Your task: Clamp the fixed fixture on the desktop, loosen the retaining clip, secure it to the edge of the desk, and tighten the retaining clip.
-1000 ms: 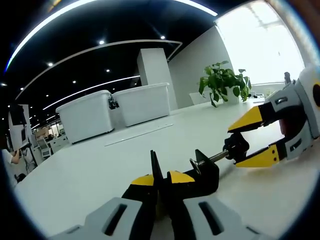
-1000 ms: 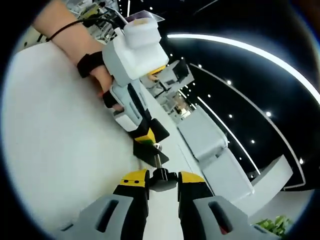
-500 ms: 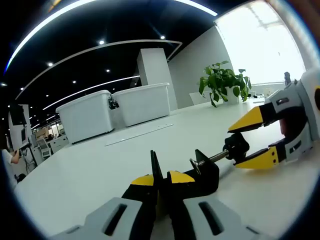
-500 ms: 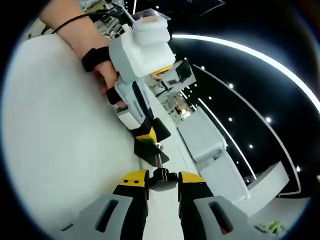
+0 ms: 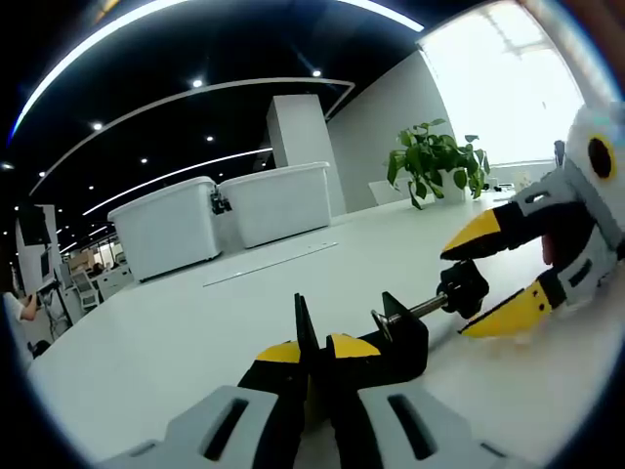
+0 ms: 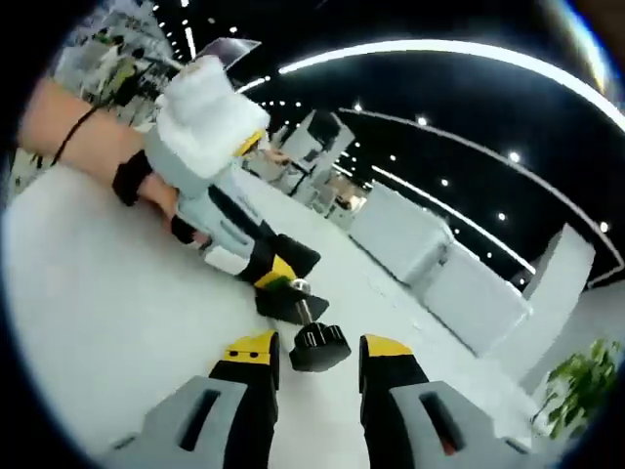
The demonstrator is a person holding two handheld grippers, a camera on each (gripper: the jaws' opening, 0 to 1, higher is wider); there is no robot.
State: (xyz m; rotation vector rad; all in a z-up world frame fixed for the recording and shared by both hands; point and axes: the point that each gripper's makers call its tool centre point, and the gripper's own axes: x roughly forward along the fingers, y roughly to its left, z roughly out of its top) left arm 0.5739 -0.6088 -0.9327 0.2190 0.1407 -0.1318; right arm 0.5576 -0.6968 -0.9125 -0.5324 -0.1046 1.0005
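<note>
Your left gripper (image 5: 307, 354) has grey jaw bodies with dark slots, black jaws and yellow tips. In the right gripper view it carries a white housing above a grey and black body. Your right gripper (image 6: 313, 349) is built alike, grey, black, yellow-tipped. Your hand (image 6: 161, 200) wears a black strap, with a thin black band at the wrist.

Strong daylight floods through the large bright window (image 5: 508, 88) in the left gripper view, blown out to white above the leafy green potted plant (image 5: 435, 156). Overhead, curved white ceiling light strips (image 6: 459, 49) and small spotlights glow against a dark ceiling. The glossy white desk (image 5: 176, 332) reflects soft light. Fisheye bending warps edges; the right gripper view is motion-blurred.
</note>
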